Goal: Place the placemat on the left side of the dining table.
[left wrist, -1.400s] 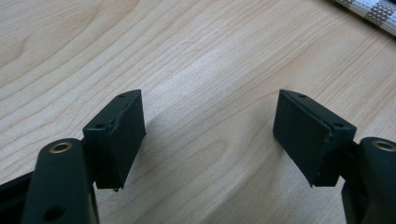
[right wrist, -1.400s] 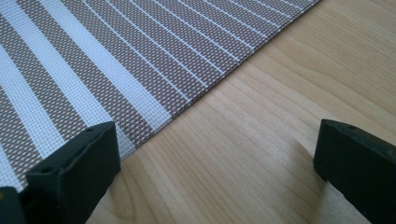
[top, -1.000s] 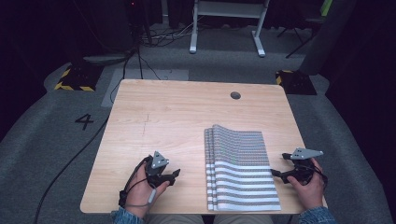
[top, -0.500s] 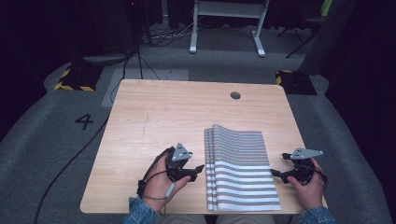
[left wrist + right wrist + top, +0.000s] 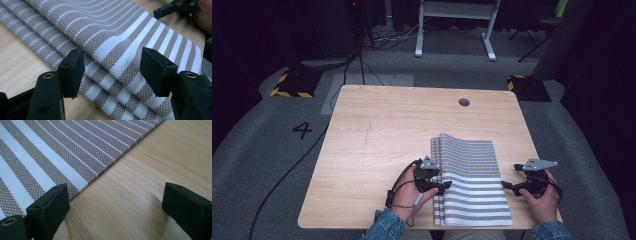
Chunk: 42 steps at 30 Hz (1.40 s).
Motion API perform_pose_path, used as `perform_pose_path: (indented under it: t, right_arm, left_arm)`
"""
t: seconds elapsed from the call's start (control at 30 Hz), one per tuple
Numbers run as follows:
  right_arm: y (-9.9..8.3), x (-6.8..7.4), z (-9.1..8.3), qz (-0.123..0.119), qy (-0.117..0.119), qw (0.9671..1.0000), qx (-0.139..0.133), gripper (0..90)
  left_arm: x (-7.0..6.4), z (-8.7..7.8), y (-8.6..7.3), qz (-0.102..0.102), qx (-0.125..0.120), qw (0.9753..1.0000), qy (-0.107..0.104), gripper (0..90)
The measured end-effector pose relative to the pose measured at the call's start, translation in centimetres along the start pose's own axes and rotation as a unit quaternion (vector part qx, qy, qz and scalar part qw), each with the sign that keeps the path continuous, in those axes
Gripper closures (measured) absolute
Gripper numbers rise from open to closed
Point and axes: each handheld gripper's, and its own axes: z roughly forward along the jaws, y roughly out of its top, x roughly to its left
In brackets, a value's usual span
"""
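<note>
A striped woven mat [image 5: 472, 182], folded in stacked layers, lies flat at the table's [image 5: 382, 135] near right edge. The left gripper [image 5: 112, 71], jaws spread, straddles the mat's folded left edge. The right gripper [image 5: 116, 205], jaws apart and empty, rests at its right edge.

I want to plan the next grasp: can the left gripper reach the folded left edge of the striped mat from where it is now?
Probably yes. The left gripper is open, its jaws either side of the striped mat's stacked folds, with nothing between them.
</note>
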Motion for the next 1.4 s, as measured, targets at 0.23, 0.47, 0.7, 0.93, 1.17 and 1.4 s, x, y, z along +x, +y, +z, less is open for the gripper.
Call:
perform_pose_path:
  t: [0.23,0.47,0.7,0.93,1.17,1.4]
  right_arm:
    - [0.0,0.0,0.0,0.001,-0.001,1.0,0.0,7.5]
    - [0.0,0.1,0.1,0.002,-0.001,1.0,0.0,7.4]
    - [0.0,0.1,0.0,0.001,-0.001,1.0,0.0,7.4]
    - [0.0,0.0,0.0,0.0,-0.001,1.0,0.0,7.4]
    - [0.0,0.0,0.0,0.0,-0.001,1.0,0.0,7.4]
    - [0.0,0.0,0.1,-0.001,-0.001,1.0,0.0,7.5]
  left_arm:
    - [0.2,0.7,-0.4,-0.02,0.008,0.9998,-0.005,32.5]
    - [-0.9,0.8,0.2,0.008,-0.001,1.0,0.002,31.5]
    - [-0.4,2.6,-0.8,0.003,0.015,0.9996,-0.024,30.2]
    - [-1.7,3.6,0.1,0.018,0.044,0.9988,-0.007,48.2]
    - [-2.5,3.4,0.5,0.052,0.025,0.9983,-0.009,87.0]
    - [-4.0,-0.4,2.7,0.097,-0.023,0.995,0.001,88.4]
